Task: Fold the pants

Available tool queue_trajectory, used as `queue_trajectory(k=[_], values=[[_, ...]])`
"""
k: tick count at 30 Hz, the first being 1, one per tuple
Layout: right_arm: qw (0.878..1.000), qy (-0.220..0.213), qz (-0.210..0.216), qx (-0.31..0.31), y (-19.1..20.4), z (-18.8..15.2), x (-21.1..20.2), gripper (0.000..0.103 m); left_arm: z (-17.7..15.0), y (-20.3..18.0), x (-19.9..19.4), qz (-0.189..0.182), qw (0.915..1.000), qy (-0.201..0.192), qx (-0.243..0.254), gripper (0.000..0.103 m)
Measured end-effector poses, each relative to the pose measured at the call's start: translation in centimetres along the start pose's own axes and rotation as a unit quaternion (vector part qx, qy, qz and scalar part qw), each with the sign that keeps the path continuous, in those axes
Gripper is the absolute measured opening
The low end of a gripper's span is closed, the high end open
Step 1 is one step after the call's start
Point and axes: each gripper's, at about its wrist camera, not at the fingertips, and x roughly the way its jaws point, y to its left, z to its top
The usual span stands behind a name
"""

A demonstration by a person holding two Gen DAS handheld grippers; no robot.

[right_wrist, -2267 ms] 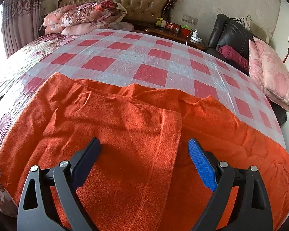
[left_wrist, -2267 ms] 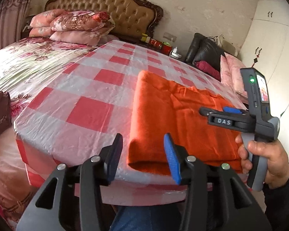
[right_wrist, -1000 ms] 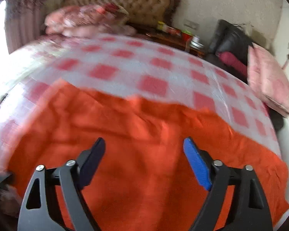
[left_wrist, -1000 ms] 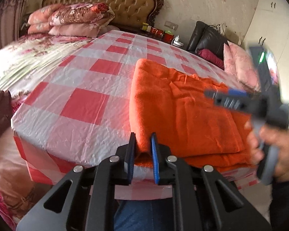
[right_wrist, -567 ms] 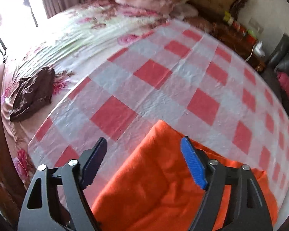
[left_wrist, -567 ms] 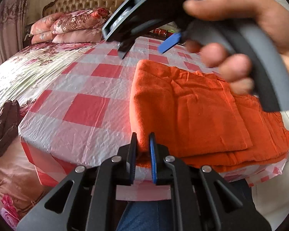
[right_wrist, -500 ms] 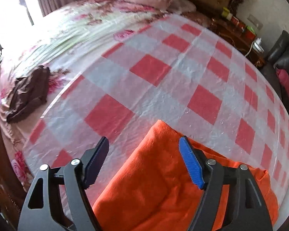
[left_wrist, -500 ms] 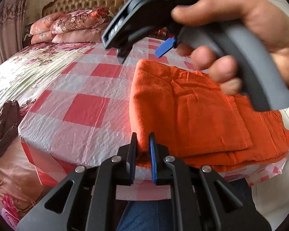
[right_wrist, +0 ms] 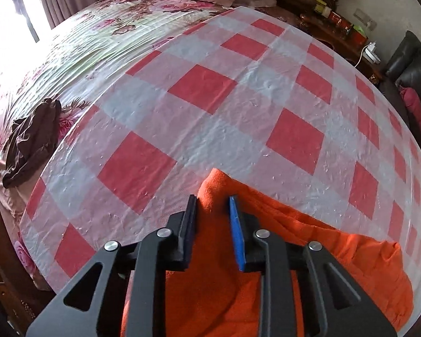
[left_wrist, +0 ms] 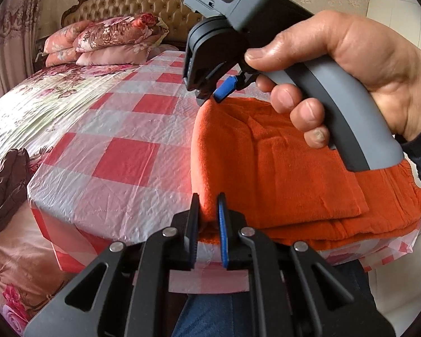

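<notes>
Folded orange pants lie at the near edge of a red-and-white checked sheet. My left gripper is shut on the near left corner of the pants' folded edge. My right gripper, held by a hand high in the left wrist view, is shut on the far left corner of the pants. In the left wrist view its tips touch that far corner.
The sheet covers a floral bedspread. Pink pillows lean on the tufted headboard. A dark brown garment lies at the left bed edge. A nightstand and black chair stand at right.
My right gripper swung from the pants' right side over to the far left corner and shut on it. My left gripper closed on the near left corner earlier and stays shut.
</notes>
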Motion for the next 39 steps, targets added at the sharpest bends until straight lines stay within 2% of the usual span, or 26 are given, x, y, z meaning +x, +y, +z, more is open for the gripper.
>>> queue_trajectory(k=[3, 4, 5, 7, 8, 10, 14, 17, 19, 21, 22, 23, 25, 27, 30, 32, 34, 35, 38, 39], values=[[1.0, -0.002, -0.003, -0.004, 0.2, 0.0, 0.0, 0.022, 0.0, 0.1, -0.1, -0.007, 1.0, -0.002, -0.005, 0.012], [1.0, -0.003, -0.002, -0.004, 0.2, 0.0, 0.0, 0.022, 0.1, 0.6, -0.2, -0.022, 0.9996, -0.005, -0.016, 0.016], [1.0, -0.003, 0.001, -0.003, 0.1, -0.1, 0.0, 0.021, 0.1, 1.8, -0.3, -0.051, 0.9976, -0.008, -0.045, 0.027], [1.0, -0.003, 0.012, 0.001, -0.4, -0.1, 0.0, 0.018, 0.0, 3.6, -0.7, -0.091, 0.9931, -0.016, -0.072, 0.038], [1.0, -0.002, 0.022, 0.006, -0.7, -0.1, -0.1, 0.017, -0.2, 4.4, -1.1, -0.101, 0.9921, -0.024, -0.071, 0.038], [0.999, -0.002, 0.036, 0.016, -1.2, -0.1, -0.2, 0.014, -0.4, 5.2, -1.5, -0.098, 0.9924, -0.029, -0.07, 0.041], [0.998, -0.016, 0.061, 0.031, -2.0, -0.3, -1.2, 0.011, -0.4, 6.2, -1.6, -0.143, 0.9849, -0.032, -0.092, 0.049], [0.995, -0.024, 0.085, 0.045, -2.9, -0.5, -2.2, 0.01, -0.3, 5.8, -1.0, -0.162, 0.9818, -0.019, -0.098, 0.05], [0.993, -0.03, 0.103, 0.055, -3.5, -0.6, -3.0, 0.01, -0.1, 4.9, -0.3, -0.166, 0.981, -0.01, -0.1, 0.048], [0.99, -0.033, 0.122, 0.064, -4.1, -0.7, -3.5, 0.01, -0.1, 4.3, 0.6, -0.179, 0.978, 0.003, -0.108, 0.02], [0.989, -0.033, 0.13, 0.068, -4.5, -0.8, -3.7, 0.01, -0.1, 4.1, 1.0, -0.172, 0.9785, 0.012, -0.113, 0.012], [0.987, -0.035, 0.14, 0.075, -4.9, -0.9, -4.0, 0.01, 0.1, 3.9, 1.0, -0.162, 0.9805, 0.01, -0.112, 0.012], [0.979, -0.045, 0.174, 0.098, -6.7, -1.2, -5.1, 0.009, 0.8, 2.6, -0.5, -0.139, 0.9867, -0.015, -0.083, 0.011], [0.968, -0.058, 0.211, 0.125, -8.9, -1.8, -6.7, 0.009, 2.1, 0.3, -3.0, -0.107, 0.9925, -0.05, -0.033, 0.01], [0.947, -0.094, 0.259, 0.166, -13.4, -3.4, -10.3, 0.009, 4.2, -5.1, -6.6, -0.062, 0.9906, -0.105, 0.061, 0.01], [0.931, -0.12, 0.286, 0.192, -16.6, -4.9, -12.7, 0.009, 5.1, -9.1, -8.4, -0.047, 0.9823, -0.137, 0.12, 0.01], [0.91, -0.152, 0.317, 0.222, -21.0, -7.6, -15.4, 0.009, 5.5, -14.3, -9.7, -0.043, 0.9682, -0.165, 0.183, 0.01], [0.898, -0.168, 0.33, 0.239, -23.8, -9.5, -16.6, 0.009, 5.3, -17.4, -10.3, -0.046, 0.9586, -0.179, 0.217, 0.01], [0.876, -0.198, 0.344, 0.274, -29.9, -14.2, -18.4, 0.009, 4.2, -24.4, -10.4, -0.059, 0.9386, -0.194, 0.279, 0.01], [0.868, -0.207, 0.345, 0.291, -32.9, -16.9, -18.7, 0.009, 3.4, -27.4, -10.1, -0.065, 0.9302, -0.198, 0.302, 0.009]])
